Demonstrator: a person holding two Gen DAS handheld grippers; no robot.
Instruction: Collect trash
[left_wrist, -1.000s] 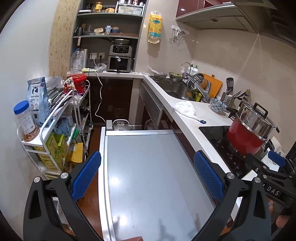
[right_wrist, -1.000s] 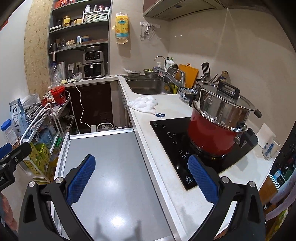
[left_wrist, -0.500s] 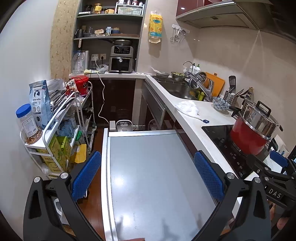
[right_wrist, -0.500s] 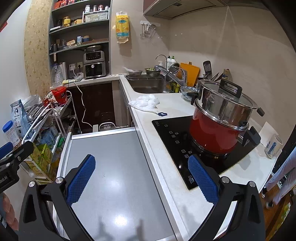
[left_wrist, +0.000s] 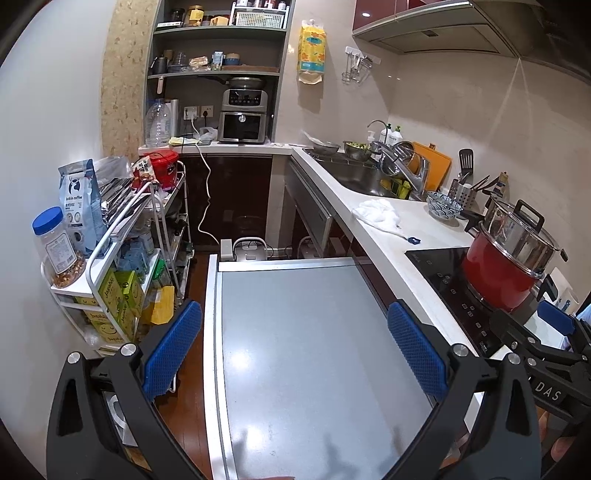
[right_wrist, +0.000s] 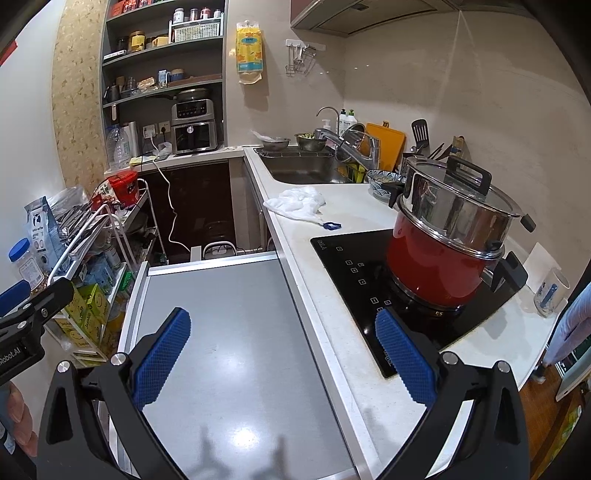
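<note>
A crumpled white tissue (left_wrist: 378, 215) lies on the white counter between the sink and the hob; it also shows in the right wrist view (right_wrist: 298, 204). A small blue clip (left_wrist: 413, 240) lies beside it, also seen in the right wrist view (right_wrist: 331, 225). My left gripper (left_wrist: 295, 350) is open and empty above the grey table top (left_wrist: 314, 350). My right gripper (right_wrist: 282, 349) is open and empty over the table's right edge, near the hob. Both are well short of the tissue.
A red pot with a steel lid (right_wrist: 447, 236) stands on the black hob (right_wrist: 354, 280). A sink (right_wrist: 306, 168) with a tap lies beyond. A white cart (left_wrist: 122, 236) full of packets stands at the left. A mug (right_wrist: 550, 291) stands at the right.
Both grippers have drawn back and risen a little, so the counter and cart look slightly farther. Their jaws stay open.
</note>
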